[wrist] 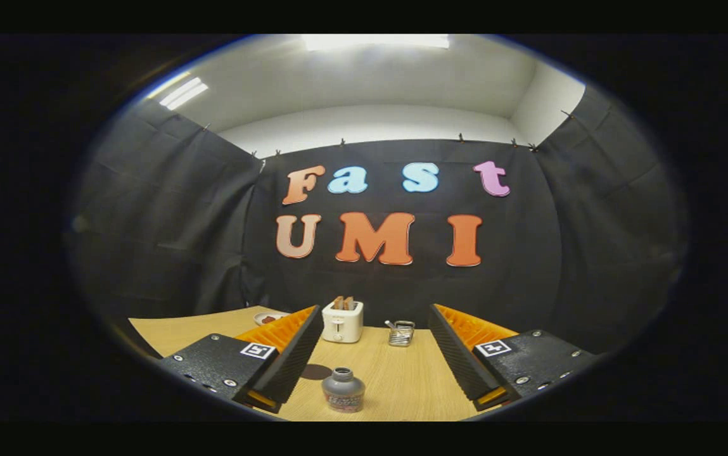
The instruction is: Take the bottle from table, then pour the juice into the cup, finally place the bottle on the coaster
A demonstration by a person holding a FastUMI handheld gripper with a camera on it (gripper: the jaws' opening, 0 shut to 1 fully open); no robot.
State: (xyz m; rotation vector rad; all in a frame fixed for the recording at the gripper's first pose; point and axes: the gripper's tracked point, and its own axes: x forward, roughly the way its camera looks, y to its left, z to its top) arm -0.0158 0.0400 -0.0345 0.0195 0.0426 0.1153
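Spread wide, the tool (370, 354) frames the bottle (343, 389); one finger partly hides the coaster (317, 372).

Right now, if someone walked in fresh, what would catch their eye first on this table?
Probably the small grey bottle standing upright on the wooden table, between the wide-open fingers of the gripper. Beyond it, a white toaster with toast in its slots stands near the back wall, a small wire rack beside it. A dark round coaster lies next to the bottle.
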